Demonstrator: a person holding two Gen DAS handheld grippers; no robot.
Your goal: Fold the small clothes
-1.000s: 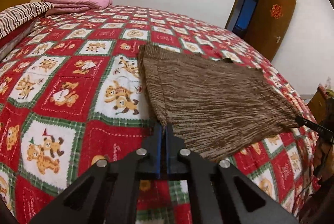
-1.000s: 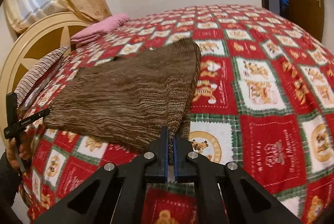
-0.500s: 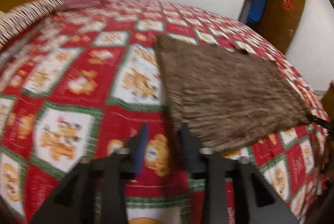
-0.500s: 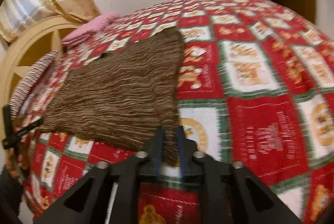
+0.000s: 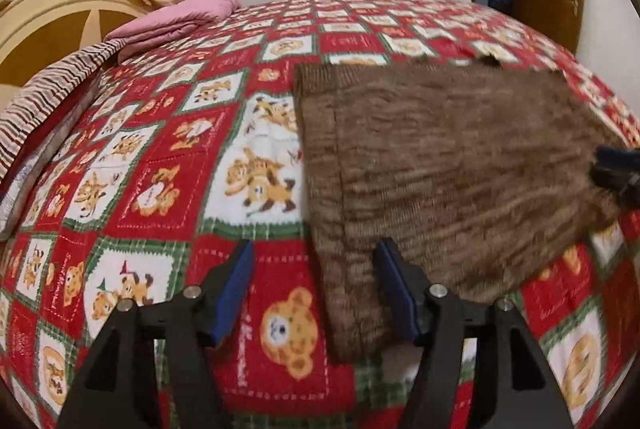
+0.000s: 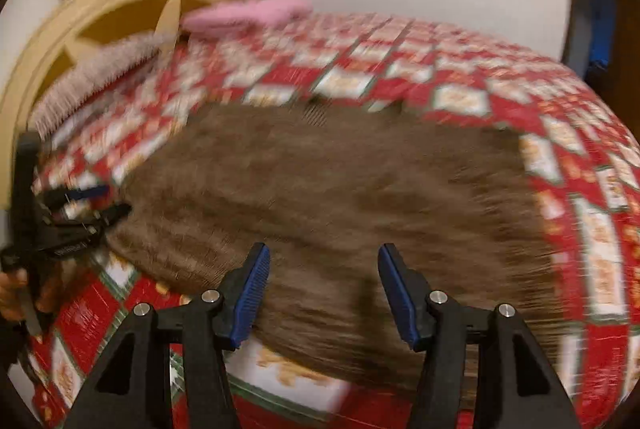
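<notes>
Brown knit garment (image 5: 440, 165) lying flat on the teddy-bear bedspread (image 5: 160, 189)

Streaky ribbed knit, roughly rectangular; left gripper (image 5: 314, 289) and right gripper (image 6: 322, 293) both spread wide, gripping nothing.

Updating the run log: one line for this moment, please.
left gripper: open, above garment corner | right gripper: open, above garment | garment: flat on bedspread | fold: not started

A second ago both grippers were clamped on the near corners of the brown knitted garment (image 5: 440, 169). Now the left gripper (image 5: 314, 289) and the right gripper (image 6: 322, 293) have let go, jaws spread wide, with the garment lying flat on the red bear-patterned bedspread (image 5: 160, 189).
</notes>
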